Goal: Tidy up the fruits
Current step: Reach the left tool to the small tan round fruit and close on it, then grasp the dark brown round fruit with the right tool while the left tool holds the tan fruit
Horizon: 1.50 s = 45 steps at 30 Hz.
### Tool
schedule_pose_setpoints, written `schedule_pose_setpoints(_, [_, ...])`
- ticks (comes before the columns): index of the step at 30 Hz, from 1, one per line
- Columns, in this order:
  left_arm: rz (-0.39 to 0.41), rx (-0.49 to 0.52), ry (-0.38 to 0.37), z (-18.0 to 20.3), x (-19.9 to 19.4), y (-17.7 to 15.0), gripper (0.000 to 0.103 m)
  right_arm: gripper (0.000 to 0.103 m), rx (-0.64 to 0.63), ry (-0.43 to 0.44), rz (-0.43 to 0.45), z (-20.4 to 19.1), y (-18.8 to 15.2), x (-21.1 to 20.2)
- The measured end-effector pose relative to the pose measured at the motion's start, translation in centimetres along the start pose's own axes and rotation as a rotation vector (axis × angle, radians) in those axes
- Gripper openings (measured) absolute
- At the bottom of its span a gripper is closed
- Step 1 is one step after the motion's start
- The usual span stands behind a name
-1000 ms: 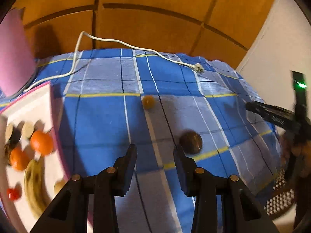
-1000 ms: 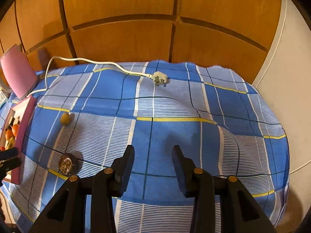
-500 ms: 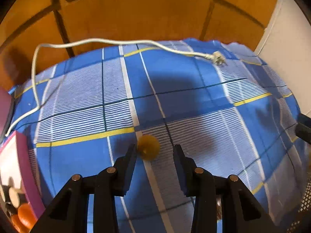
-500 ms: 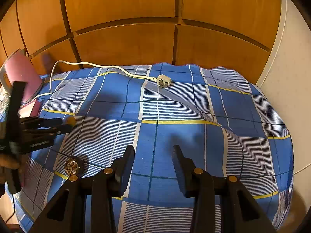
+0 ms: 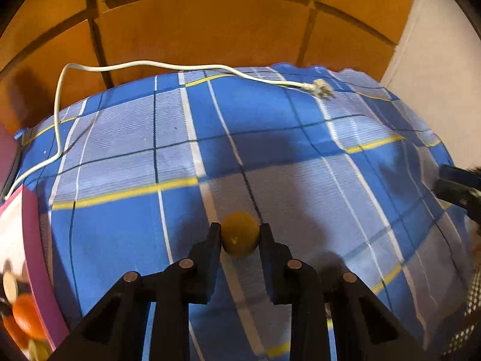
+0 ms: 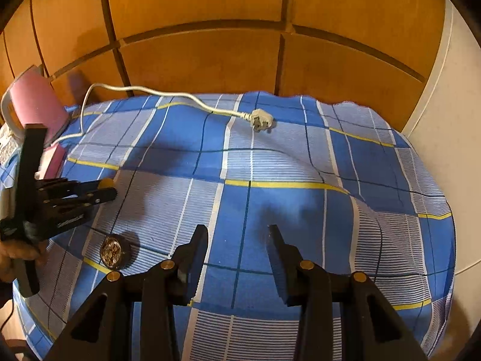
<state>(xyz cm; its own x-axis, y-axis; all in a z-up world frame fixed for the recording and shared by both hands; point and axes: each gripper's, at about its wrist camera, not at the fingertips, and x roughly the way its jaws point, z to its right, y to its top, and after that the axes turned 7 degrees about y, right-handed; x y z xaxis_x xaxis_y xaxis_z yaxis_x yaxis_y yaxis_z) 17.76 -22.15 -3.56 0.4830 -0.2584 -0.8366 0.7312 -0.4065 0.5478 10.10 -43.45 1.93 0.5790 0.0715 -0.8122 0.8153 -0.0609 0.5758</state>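
Observation:
A small round yellow fruit [image 5: 240, 237] lies on the blue checked cloth [image 5: 120, 240]. My left gripper [image 5: 240, 230] has its jaws closing on the fruit, with a pad pressed to each side. From the right wrist view the left gripper [image 6: 102, 191] reaches in from the left, and the yellow fruit [image 6: 105, 183] peeks out at its tips. A dark, shiny round fruit [image 6: 112, 251] rests nearer the front. My right gripper [image 6: 237, 231] hovers open above bare cloth, holding nothing. A pink-rimmed white tray [image 5: 33, 255] at the left holds an orange [image 5: 28, 316] and other fruit.
A white cable with a plug [image 5: 321, 87] runs across the far side of the cloth. A pink kettle [image 6: 36, 102] stands at the far left. Wooden panels back the surface and a white wall is on the right. A mesh basket [image 5: 469, 316] shows at the right edge.
My left gripper moved forward and down to the yellow fruit, then closed on it. The right gripper stayed where it was, open.

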Motion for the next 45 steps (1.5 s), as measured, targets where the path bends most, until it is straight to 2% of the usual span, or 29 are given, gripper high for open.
schedule_pose_setpoints(12, [0.080,0.068,-0.090,2.8,-6.9,-7.7,0.025,0.040,-0.106,0.014,-0.137,-1.9,-1.2,2.5])
schedule_pose_setpoints(15, [0.115,0.111,-0.096,3.2,-8.5,-10.0,0.025,0.040,-0.118,0.003,-0.147,-2.1,-1.5,2.7])
schedule_pose_setpoints(20, [0.111,0.141,-0.088,3.4,-9.6,-13.0,0.025,0.040,-0.103,-0.018,-0.130,-1.9,-1.4,2.4])
schedule_pose_setpoints(24, [0.091,0.097,-0.097,2.7,-9.4,-14.3,0.025,0.040,-0.098,-0.011,-0.133,-1.9,-1.4,2.5])
schedule_pose_setpoints(31, [0.068,0.058,-0.103,1.6,-8.6,-15.7,0.025,0.040,-0.171,0.108,-0.166,-4.1,-2.1,2.8])
schedule_pose_setpoints(37, [0.085,0.060,-0.115,1.5,-8.5,-16.0,0.025,0.041,-0.246,0.185,-0.237,-6.3,-3.2,3.6])
schedule_pose_setpoints(40, [0.085,0.050,-0.128,1.2,-8.4,-16.0,0.025,0.049,-0.263,0.196,-0.258,-7.1,-3.5,3.9])
schedule_pose_setpoints(44, [0.088,0.041,-0.137,1.1,-8.4,-16.1,0.025,0.055,-0.236,0.267,-0.233,-7.8,-2.8,3.0])
schedule_pose_setpoints(45, [0.089,0.040,-0.137,1.1,-8.4,-16.1,0.025,0.062,-0.239,0.281,-0.222,-8.2,-2.5,2.8])
